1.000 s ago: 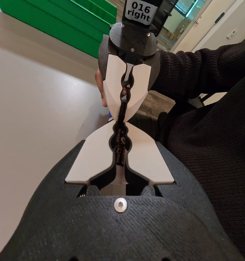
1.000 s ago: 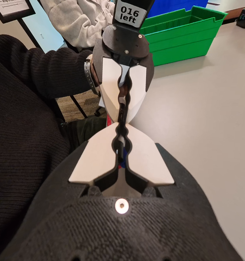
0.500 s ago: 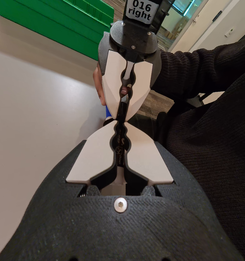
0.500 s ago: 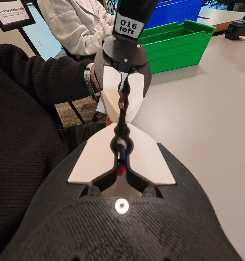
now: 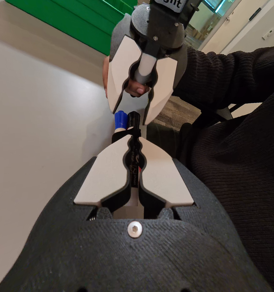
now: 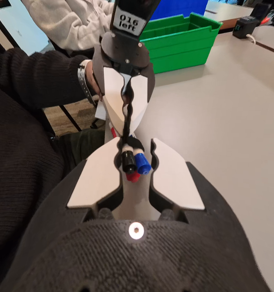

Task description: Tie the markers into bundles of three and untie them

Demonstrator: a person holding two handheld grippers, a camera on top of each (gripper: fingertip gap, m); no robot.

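Note:
A bundle of three markers with black (image 6: 128, 161), blue (image 6: 141, 163) and red (image 6: 133, 176) caps is bound by a black strap (image 6: 137, 142). My left gripper (image 5: 135, 137) is shut on the bundle's barrels, just above the table edge. The blue (image 5: 120, 120) and black (image 5: 134, 119) caps stick out past its tips. It also shows in the right wrist view (image 6: 125, 132). My right gripper (image 6: 136, 139) is open, its fingers on either side of the caps without gripping. It also shows in the left wrist view (image 5: 128, 118).
The grey table (image 6: 212, 126) holds a green bin (image 6: 180, 45) at the back, with a blue bin (image 6: 177, 7) behind it and a black device (image 6: 245, 26) at the far right. A person in a light hoodie (image 6: 70, 20) sits behind. The holder's dark sleeves flank both grippers. The grippers are tip to tip, or close to it.
My right gripper has opened and let go of the marker bundle, so the caps now show between its fingers. My left gripper stays shut on the bundle.

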